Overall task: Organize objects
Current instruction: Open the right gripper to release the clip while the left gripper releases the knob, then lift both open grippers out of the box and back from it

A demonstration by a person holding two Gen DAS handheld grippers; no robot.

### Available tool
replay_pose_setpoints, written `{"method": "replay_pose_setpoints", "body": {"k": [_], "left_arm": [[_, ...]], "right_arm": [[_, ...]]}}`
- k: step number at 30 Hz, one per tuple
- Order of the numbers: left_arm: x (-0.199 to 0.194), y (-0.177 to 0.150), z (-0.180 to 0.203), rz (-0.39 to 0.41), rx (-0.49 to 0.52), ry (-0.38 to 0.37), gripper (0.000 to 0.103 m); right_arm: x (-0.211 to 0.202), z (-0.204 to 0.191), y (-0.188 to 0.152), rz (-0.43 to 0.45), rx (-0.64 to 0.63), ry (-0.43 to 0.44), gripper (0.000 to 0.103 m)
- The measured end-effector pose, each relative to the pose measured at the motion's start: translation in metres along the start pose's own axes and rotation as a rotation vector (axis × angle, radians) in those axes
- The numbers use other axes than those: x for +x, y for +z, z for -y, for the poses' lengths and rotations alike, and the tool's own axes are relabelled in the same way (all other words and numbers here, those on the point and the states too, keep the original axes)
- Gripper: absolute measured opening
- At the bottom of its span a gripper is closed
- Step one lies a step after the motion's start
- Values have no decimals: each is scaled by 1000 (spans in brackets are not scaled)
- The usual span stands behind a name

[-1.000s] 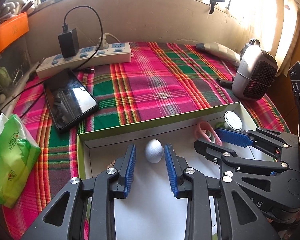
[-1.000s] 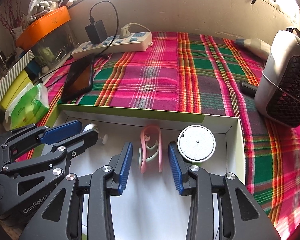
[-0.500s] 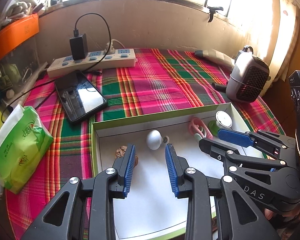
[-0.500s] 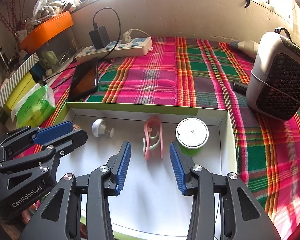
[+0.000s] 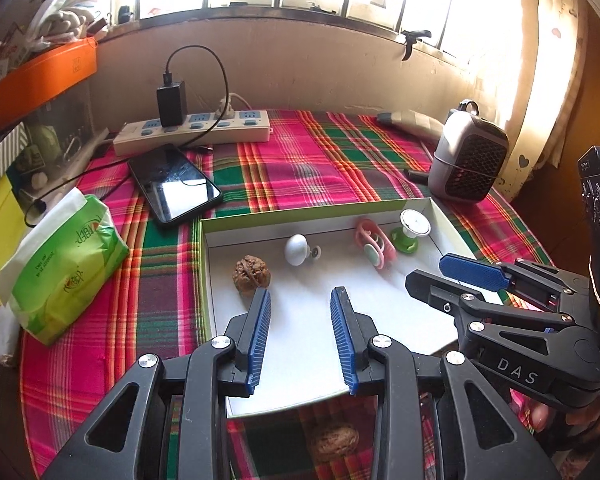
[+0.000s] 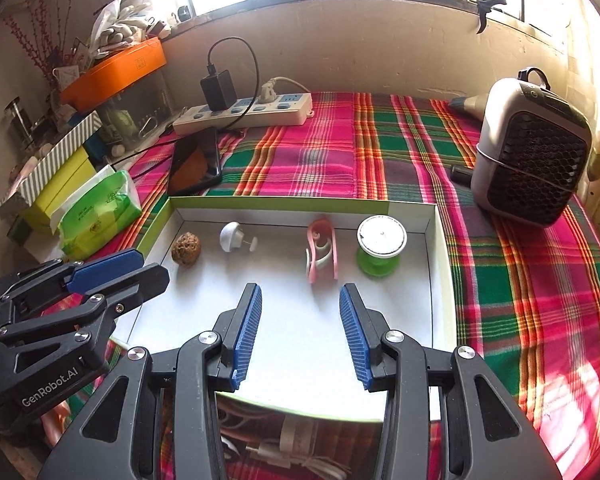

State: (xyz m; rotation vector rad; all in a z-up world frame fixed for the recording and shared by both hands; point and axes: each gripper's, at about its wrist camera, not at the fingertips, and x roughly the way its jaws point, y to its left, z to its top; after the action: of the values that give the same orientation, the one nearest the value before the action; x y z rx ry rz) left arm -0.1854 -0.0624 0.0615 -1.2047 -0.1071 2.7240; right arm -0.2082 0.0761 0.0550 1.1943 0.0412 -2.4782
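Note:
A shallow white box with a green rim (image 5: 300, 210) (image 6: 284, 201) lies on the plaid cloth. Along its far side lie a brown walnut (image 5: 251, 273) (image 6: 186, 249), a white knob (image 5: 297, 249) (image 6: 231, 236), a pink clip (image 5: 371, 241) (image 6: 321, 249) and a green spool with a white top (image 5: 410, 229) (image 6: 381, 245). My left gripper (image 5: 302, 296) (image 6: 118, 268) is open and empty above the box's near middle. My right gripper (image 6: 300, 294) (image 5: 448, 270) is open and empty, held back from the clip. A second walnut (image 5: 334, 440) lies on the cloth below the box's near edge.
A black phone (image 5: 175, 182) and a power strip with a charger (image 5: 192, 130) lie behind the box. A green tissue pack (image 5: 64, 256) is to the left. A grey heater (image 6: 530, 160) stands at the right. White cables (image 6: 296, 446) lie under the right gripper.
Both grippers have pulled back and up from the box, still open. The knob, clip and spool now lie further from the fingers, and the walnuts have come into view.

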Motion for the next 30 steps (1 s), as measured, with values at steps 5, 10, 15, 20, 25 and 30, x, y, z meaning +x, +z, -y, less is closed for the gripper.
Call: {"method": "replay_pose_setpoints", "body": {"k": [5,10,15,20,25,30], "left_arm": [[-15,-16,3,24,-3,-6,29],[-24,-37,0,22,-26,-9,29],[-35,-54,-6,35,-64,-21,32],[-37,-67,-8,27,-73,-22,34],[-38,-77,-10,26,-99,-37,34],[-38,-86,-12,21,-120,-51,35]], "right_arm": [[-14,0,-14,25,-12,-6,42],[-28,5,-33,46,-12,-25,42],[-42,8,-50,67,-35,-56,42],[-56,19,-67,88,25,-60,42],[-64,26,-88,87,51,-95,52],[-66,26,-102,75,39,-131,52]]}}
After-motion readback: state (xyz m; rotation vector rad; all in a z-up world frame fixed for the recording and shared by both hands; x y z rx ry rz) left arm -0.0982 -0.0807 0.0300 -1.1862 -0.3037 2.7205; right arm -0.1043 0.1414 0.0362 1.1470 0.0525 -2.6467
